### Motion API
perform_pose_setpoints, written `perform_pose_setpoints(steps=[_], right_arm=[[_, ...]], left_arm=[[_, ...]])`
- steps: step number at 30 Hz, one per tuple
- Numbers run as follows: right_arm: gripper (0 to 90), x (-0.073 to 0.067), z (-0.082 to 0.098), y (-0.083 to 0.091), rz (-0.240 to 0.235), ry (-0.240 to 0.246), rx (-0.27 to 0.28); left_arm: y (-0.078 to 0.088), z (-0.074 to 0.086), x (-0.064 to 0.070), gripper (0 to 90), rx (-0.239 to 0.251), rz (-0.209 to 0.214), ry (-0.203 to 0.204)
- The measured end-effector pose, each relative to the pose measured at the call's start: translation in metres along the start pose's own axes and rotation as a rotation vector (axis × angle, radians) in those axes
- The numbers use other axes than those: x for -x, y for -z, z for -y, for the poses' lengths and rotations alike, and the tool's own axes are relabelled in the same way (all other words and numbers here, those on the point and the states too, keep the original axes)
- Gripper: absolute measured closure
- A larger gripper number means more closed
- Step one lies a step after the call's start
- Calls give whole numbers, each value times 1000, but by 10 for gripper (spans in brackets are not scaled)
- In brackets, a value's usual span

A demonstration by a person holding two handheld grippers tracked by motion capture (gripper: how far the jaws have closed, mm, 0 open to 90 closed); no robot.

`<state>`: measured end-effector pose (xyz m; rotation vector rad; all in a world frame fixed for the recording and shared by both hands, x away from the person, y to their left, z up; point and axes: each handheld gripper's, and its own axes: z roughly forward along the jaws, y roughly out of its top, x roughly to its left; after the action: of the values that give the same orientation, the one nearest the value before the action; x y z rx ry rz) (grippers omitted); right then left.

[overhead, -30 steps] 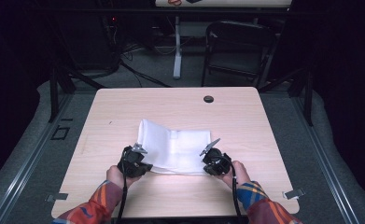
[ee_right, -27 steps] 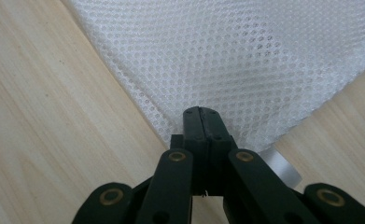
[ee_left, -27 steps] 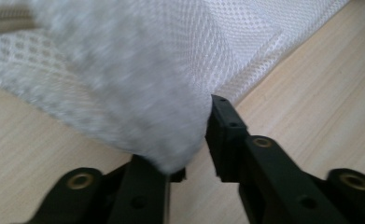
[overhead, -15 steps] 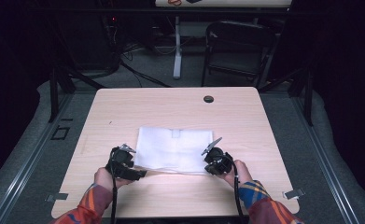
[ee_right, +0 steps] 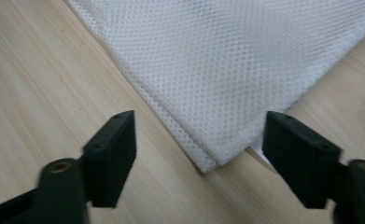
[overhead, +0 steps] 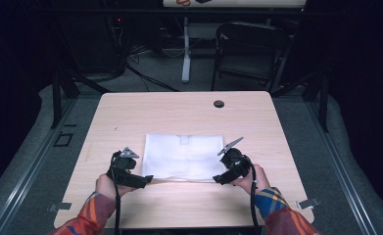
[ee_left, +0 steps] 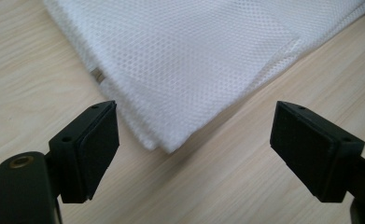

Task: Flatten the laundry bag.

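A white mesh cloth (overhead: 184, 156) lies folded and flat in the middle of the wooden table (overhead: 179, 112). My left gripper (overhead: 147, 179) sits just off the cloth's near left corner, and my right gripper (overhead: 219, 178) off its near right corner. In the left gripper view the jaws of the left gripper (ee_left: 196, 121) have just been opening; the cloth (ee_left: 194, 51) corner lies between the pads, untouched. In the right gripper view the right gripper (ee_right: 201, 140) has also just been opening, and a corner of the cloth (ee_right: 245, 60) rests on the table between its pads.
A small black round cap (overhead: 219, 104) sits in the tabletop near the far edge. Beyond the table stand a dark chair (overhead: 250, 54) and a white post (overhead: 185, 49) on the grey floor. Bare wood surrounds the cloth.
The cloth's raised left part has come down and it now lies flat. Both grippers have let go of its near corners and drawn back slightly, the left one also moving left.
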<state>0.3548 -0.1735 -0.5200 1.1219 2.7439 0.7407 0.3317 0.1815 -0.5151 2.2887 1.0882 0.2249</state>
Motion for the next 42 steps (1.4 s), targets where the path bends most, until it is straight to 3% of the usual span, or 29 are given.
perform_pose_setpoints(steps=[6, 8, 15, 17, 20, 29, 30, 38, 42], right_arm=[[120, 2, 6, 10, -1, -26, 1], [144, 3, 8, 11, -23, -31, -3], [156, 2, 10, 10, -22, -26, -17], [159, 1, 10, 7, -23, -29, -17], [164, 0, 10, 5, -24, -25, -29], [173, -1, 11, 1, -36, -48, -18], [174, 0, 10, 1, -34, -35, -32], [182, 1, 10, 2, -31, -30, -48], [183, 1, 10, 2, -31, -30, -49]], left_arm=[[-21, -16, 14, 135, -11, 17, -56], [-25, -19, 18, 148, -7, 26, -85], [-44, -32, 29, 204, -30, 57, -158], [-50, -37, 35, 235, -37, 21, -208], [-58, -41, 38, 293, -42, 35, -233], [-70, -46, 41, 434, -83, 95, -271], [-72, -46, 42, 455, -89, 98, -276], [-81, -44, 48, 594, -140, 86, -326], [-83, -42, 48, 649, -147, 89, -333]])
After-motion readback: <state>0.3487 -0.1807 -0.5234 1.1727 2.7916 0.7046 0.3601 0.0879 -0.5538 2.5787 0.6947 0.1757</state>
